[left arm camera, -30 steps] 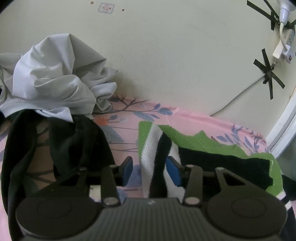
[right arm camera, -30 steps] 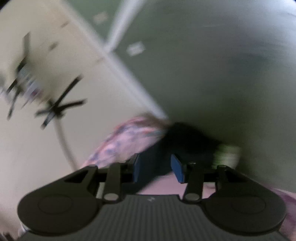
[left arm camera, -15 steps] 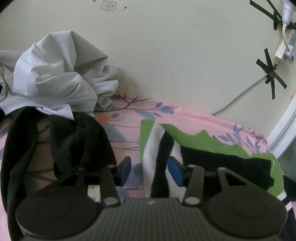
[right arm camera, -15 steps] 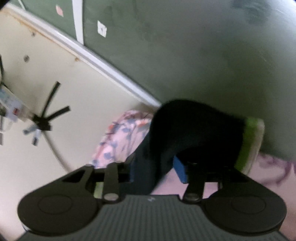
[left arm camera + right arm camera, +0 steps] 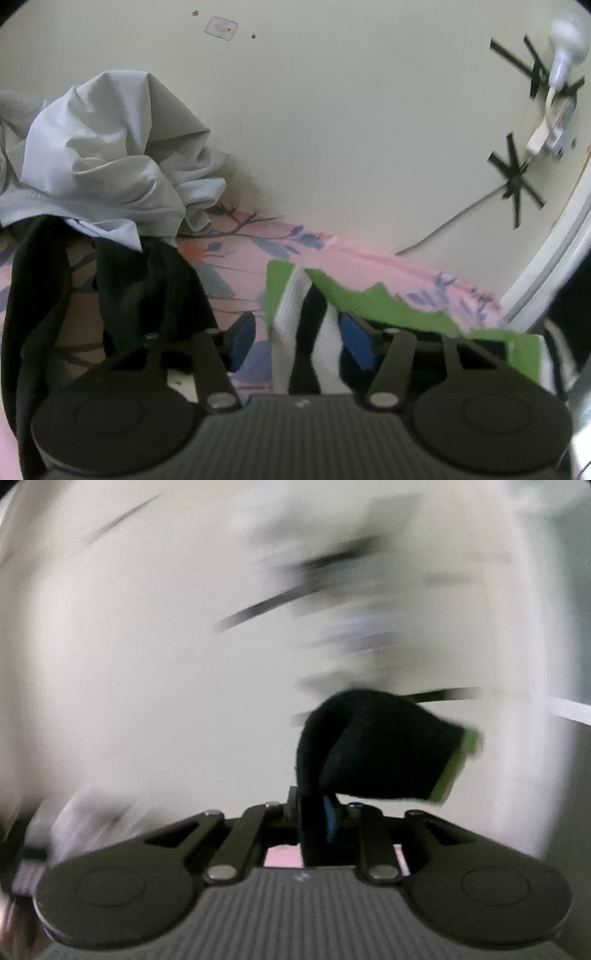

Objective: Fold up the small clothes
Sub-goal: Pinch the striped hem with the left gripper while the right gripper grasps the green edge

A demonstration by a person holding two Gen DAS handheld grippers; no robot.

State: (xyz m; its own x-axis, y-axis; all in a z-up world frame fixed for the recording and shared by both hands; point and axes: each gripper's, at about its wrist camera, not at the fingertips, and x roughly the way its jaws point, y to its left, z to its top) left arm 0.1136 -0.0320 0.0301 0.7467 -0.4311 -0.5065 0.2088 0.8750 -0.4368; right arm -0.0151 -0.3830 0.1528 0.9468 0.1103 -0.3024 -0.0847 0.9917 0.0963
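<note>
Left of my left gripper (image 5: pixel 297 341): a crumpled pale grey fabric garment (image 5: pixel 110 158) heaped against the cream wall (image 5: pixel 332 129), with a limp black cloth garment (image 5: pixel 147 288) draped below it, just beside my left pad. Both lie on the pink floral-print sheet (image 5: pixel 236 266). Left jaws are apart and opening; the folded edge of the green, white and black striped knit garment (image 5: pixel 310 332) stands between the blue pads, nearer the right one, and I can't tell if either pad touches it. The green part of that garment spreads flat to the right of the jaws, toward the white door frame (image 5: pixel 554 266). Above right, black tape crosses (image 5: pixel 515 181) pin a thin cable to the wall. My right gripper (image 5: pixel 314 825): jaws nearly together and closing, clamped on a black fold of the same knit garment (image 5: pixel 376 749), which bulges up ahead of the pads and to their right, green trim at its far right edge. Everything else in that view is motion-blurred; only pale wall and dark streaks show.
</note>
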